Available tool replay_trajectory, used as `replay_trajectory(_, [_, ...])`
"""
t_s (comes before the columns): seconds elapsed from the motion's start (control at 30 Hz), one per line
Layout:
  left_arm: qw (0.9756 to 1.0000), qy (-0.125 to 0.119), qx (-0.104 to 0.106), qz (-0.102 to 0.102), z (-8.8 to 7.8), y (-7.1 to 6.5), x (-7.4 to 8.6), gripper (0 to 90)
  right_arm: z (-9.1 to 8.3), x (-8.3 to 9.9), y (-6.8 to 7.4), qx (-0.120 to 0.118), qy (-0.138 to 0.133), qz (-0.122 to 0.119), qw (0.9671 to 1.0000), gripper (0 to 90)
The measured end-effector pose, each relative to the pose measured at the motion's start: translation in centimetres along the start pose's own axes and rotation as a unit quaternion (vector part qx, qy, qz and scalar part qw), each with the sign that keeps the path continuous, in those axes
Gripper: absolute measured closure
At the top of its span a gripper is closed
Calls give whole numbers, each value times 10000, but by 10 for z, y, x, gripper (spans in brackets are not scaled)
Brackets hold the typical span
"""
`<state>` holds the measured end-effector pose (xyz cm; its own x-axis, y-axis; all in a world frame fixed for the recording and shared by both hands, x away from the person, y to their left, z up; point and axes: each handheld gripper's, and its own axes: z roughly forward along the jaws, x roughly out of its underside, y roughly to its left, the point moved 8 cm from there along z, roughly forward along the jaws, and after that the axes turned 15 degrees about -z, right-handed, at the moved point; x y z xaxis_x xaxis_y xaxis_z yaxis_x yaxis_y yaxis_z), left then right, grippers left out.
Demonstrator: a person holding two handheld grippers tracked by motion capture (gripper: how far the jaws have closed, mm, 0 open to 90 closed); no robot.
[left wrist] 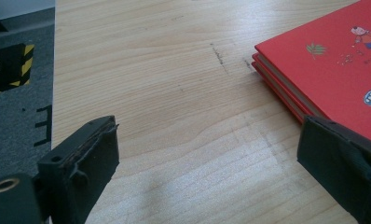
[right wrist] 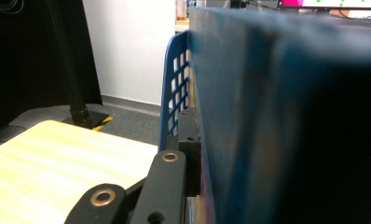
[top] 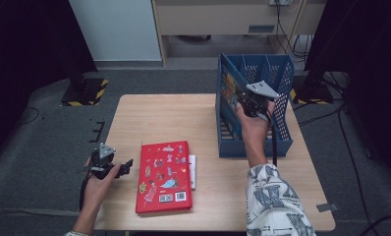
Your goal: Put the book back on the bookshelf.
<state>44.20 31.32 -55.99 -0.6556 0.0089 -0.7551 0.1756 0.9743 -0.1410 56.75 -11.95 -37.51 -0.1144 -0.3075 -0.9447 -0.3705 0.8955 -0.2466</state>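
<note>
High view: the right gripper (top: 252, 102) is clamped on a blue book (top: 229, 87) standing upright in the blue basket's (top: 282, 123) leftmost slot — apparently being filed. Left gripper (top: 126, 164) rests open beside the red books (top: 165, 176) — probably next.

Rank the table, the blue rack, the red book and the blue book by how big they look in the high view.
1. table, largest.
2. blue rack.
3. red book.
4. blue book, held upright in the rack by the right gripper; partly hidden and seen at an angle, so its last place is unsure.
</note>
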Motion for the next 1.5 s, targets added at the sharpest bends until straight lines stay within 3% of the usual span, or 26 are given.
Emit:
replay_trajectory(0.33, [10000,4,14,18,0,-1,0,47,14,-5,-8,176,-174,80,9997,833])
replay_trajectory(0.63, [10000,27,-1,25,1,-1,1,48,23,0,-2,186,-192,40,9996,831])
replay_trajectory(0.93, [10000,47,-10,31,1,-1,1,48,21,4,5,137,-140,46,9998,801])
replay_trajectory(1.1, [10000,30,-15,9,0,0,1,48,18,6,6,3,-67,-8,10000,701])
replay_trajectory(1.23, [10000,29,-19,14,0,0,1,48,13,8,9,-80,-19,-80,9999,671])
replay_trajectory(1.5, [10000,22,-31,13,0,1,0,48,1,11,10,-132,4,-113,9998,681])
